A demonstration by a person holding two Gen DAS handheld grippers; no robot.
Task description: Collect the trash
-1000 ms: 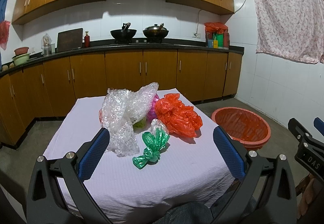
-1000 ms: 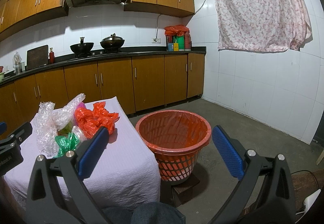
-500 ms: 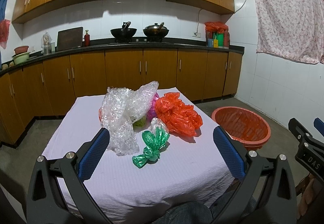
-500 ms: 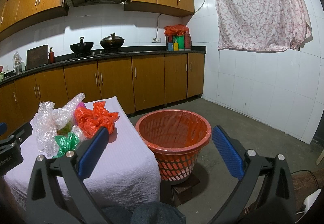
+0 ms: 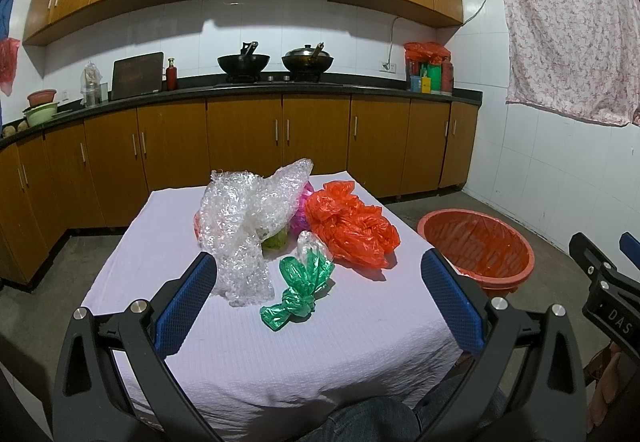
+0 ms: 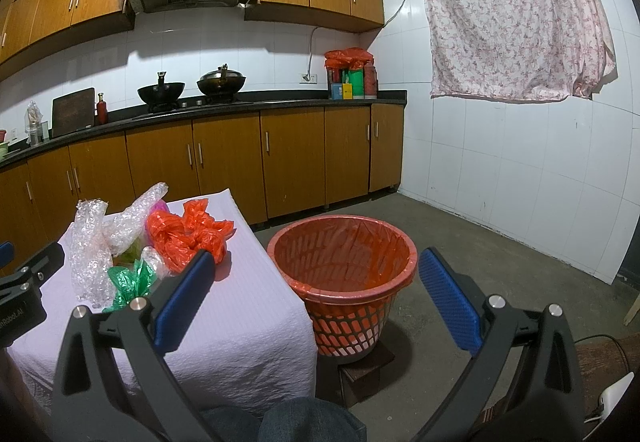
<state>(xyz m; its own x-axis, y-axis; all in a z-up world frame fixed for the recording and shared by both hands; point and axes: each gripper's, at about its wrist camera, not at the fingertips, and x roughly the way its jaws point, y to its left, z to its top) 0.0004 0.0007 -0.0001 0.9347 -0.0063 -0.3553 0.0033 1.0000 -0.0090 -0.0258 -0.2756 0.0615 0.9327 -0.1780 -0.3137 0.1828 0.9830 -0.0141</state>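
Note:
A pile of trash lies on a table with a white cloth (image 5: 224,354): clear bubble wrap (image 5: 244,226), an orange plastic bag (image 5: 348,226), a knotted green bag (image 5: 300,282), and pink and yellow-green bits behind. An orange basket (image 6: 344,266) lined with an orange bag stands on the floor right of the table; it also shows in the left wrist view (image 5: 476,246). My left gripper (image 5: 320,306) is open and empty above the table's near part, short of the green bag. My right gripper (image 6: 316,298) is open and empty, facing the basket.
Wooden kitchen cabinets (image 5: 240,138) with a black counter run along the back wall and left side. A floral cloth (image 6: 512,22) hangs on the white tiled right wall. Bare concrete floor (image 6: 500,262) lies beyond the basket. The basket stands on a dark block (image 6: 368,362).

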